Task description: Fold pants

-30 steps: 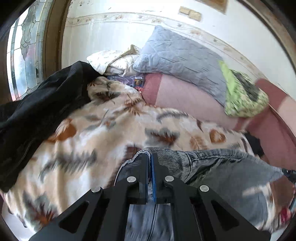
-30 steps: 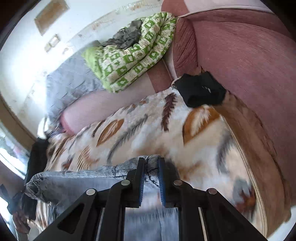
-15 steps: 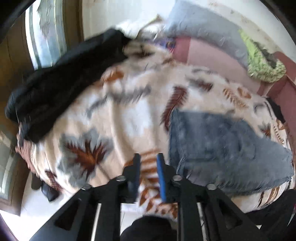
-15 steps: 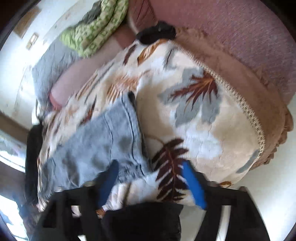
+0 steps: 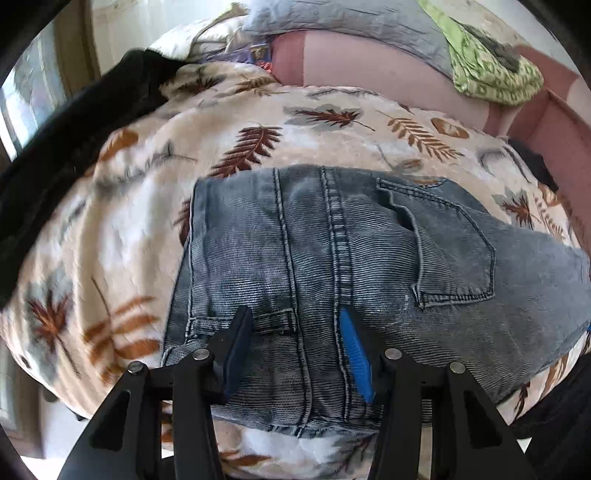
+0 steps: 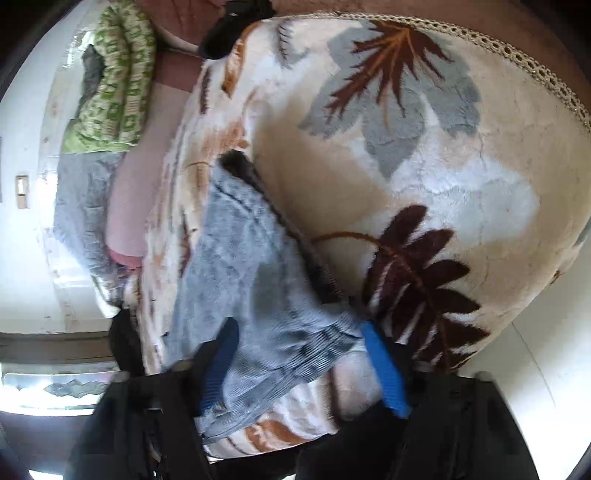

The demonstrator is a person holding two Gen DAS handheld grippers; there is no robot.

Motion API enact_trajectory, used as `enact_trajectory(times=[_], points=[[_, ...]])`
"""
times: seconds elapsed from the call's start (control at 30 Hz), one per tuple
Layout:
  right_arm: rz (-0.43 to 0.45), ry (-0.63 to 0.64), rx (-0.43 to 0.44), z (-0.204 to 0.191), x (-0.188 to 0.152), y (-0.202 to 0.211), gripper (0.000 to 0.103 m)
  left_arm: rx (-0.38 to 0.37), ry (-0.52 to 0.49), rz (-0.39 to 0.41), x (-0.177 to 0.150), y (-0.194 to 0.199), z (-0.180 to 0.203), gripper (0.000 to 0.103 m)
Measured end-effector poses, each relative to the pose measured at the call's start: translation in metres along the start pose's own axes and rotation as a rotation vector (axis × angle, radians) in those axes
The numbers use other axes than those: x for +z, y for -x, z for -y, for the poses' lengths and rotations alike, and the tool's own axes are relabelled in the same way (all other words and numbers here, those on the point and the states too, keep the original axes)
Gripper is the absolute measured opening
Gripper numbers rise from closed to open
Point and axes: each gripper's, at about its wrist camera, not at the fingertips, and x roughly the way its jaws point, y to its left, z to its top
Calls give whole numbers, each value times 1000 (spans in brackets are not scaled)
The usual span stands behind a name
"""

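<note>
The folded grey denim jeans (image 5: 332,258), lying on the leaf-print blanket (image 5: 122,229), are looking heavy yet floppy, best pinched at doubled seams, as the left gripper (image 5: 295,354) jaws are spreading and the right gripper (image 6: 299,365) jaws are closing around a corner, not yet pinching.

A leaf-print blanket (image 5: 280,122) covers the pink couch (image 5: 369,66) (grey pillow (image 5: 347,18) and green cloth (image 5: 491,74) behind).

A leaf-print blanket (image 5: 155,206) covers the bed. Behind it lies a pink bolster (image 5: 369,66), with a grey quilted pillow (image 5: 343,18) and a green patterned cloth (image 5: 491,74) on top. Left of the blanket, daylight enters a patterned-glass window (image 5: 33,88); a white wall (image 6: 22,110) rises behind.
</note>
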Motion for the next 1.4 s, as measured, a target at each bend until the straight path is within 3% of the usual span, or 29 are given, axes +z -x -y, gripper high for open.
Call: enact_trajectory(times=[0.03,0.23,0.33,0.37,0.4,0.5,0.6,0.67,0.73,0.77,0.8,0.83,0.93,0.97,1.03,1.13,1.2,1.27,1.33,1.4], points=[[8,17,16,-1,0,4,24,2,1,7,0,0,-2,55],[153,276,-136,-45,-23,29,24,-9,-6,-3,0,0,-8,56],[133,318,-207,-39,-23,21,24,12,0,-20,-1,2,-12,56],[81,312,-224,-30,-21,13,24,7,2,-32,0,2,-14,56],[12,300,-237,-21,-19,3,26,14,4,-40,1,4,-15,56],[28,278,-241,-15,-17,14,43,73,-9,-42,4,14,-16,56],[83,356,-324,-37,-18,38,44,83,-21,39,12,39,-12,55],[147,412,-326,-56,-19,53,44,82,-34,97,16,51,-7,56],[197,475,-230,-81,-21,64,47,102,-52,81,16,43,-3,59],[190,494,-193,-88,-21,63,57,111,-63,32,13,31,-1,59],[160,505,-155,-93,-21,55,67,122,-78,-69,5,10,-1,59],[121,507,-151,-93,-22,42,69,121,-81,-131,-1,-6,-1,62],[-95,441,-310,-52,-13,-15,68,131,-96,-104,-7,-1,-1,62],[-59,462,-307,-51,-12,-10,64,135,-92,-102,-5,5,-1,62],[-56,473,-336,-69,-11,3,63,140,-90,-42,2,24,1,62],[71,627,-361,-134,-21,23,63,113,-60,107,17,55,5,64],[57,714,-264,-175,-31,14,66,101,-41,137,24,56,4,70],[-10,822,-176,-226,-48,-18,66,150,-43,45,21,30,3,70],[-85,927,-125,-270,-70,-62,66,150,-30,-109,8,-12,-4,72],[-161,1041,-104,-314,-101,-120,66,146,-1,-50,-2,-13,-10,79]])
